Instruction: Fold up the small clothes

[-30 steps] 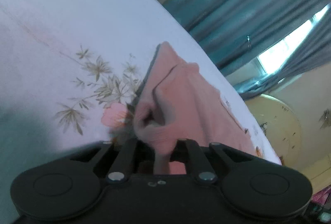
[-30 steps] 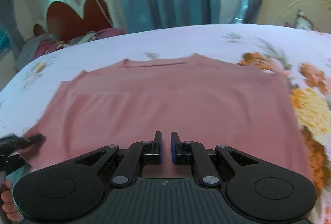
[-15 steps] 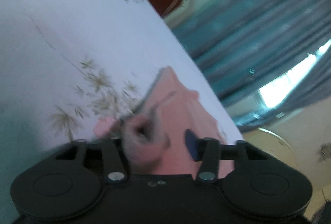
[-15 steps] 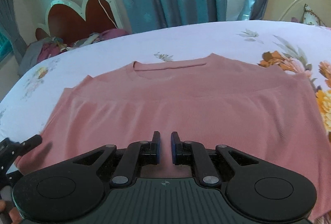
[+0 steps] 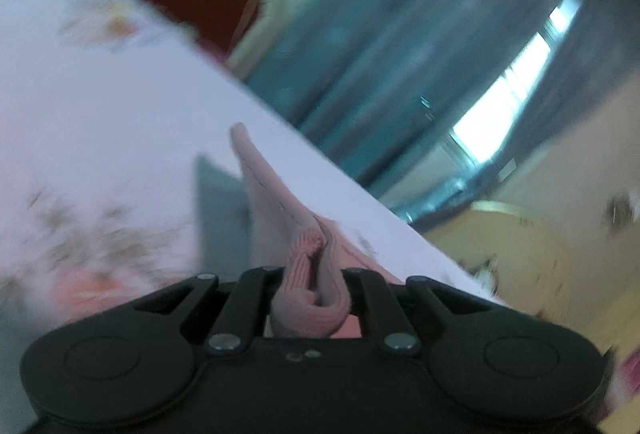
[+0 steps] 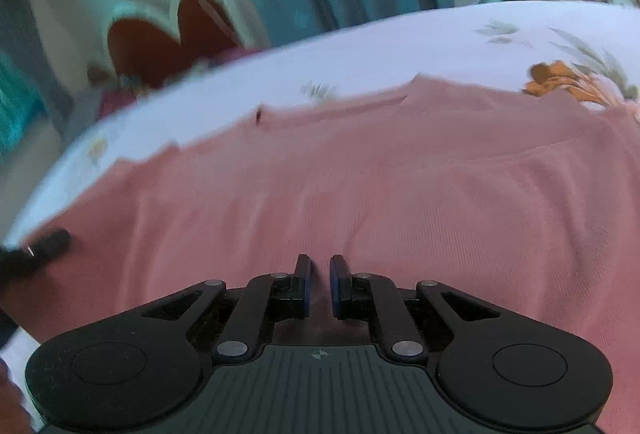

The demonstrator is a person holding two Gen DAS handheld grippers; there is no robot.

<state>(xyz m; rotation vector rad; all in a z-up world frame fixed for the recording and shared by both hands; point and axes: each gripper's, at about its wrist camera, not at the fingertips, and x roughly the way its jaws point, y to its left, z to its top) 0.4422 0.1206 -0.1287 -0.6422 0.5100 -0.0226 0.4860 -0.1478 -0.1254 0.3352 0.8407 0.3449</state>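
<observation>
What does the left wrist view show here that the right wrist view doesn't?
Left wrist only: a bunched hem of the pink top clamped in the left gripper.
Right wrist only: the top spread flat with its neckline, and the right gripper nearly closed over it, holding nothing.
Both: the floral sheet, the curtains.

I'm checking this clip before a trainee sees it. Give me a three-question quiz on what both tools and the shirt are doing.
1. True or false: the left tool is shut on a bunched edge of the pink shirt.
2. The right tool is: A) gripping the shirt, B) nearly shut with nothing seen between its fingers, C) wide open.
3. What does the shirt lie on?

Key: 1 true; 2 B; 3 a floral bedsheet.
</observation>
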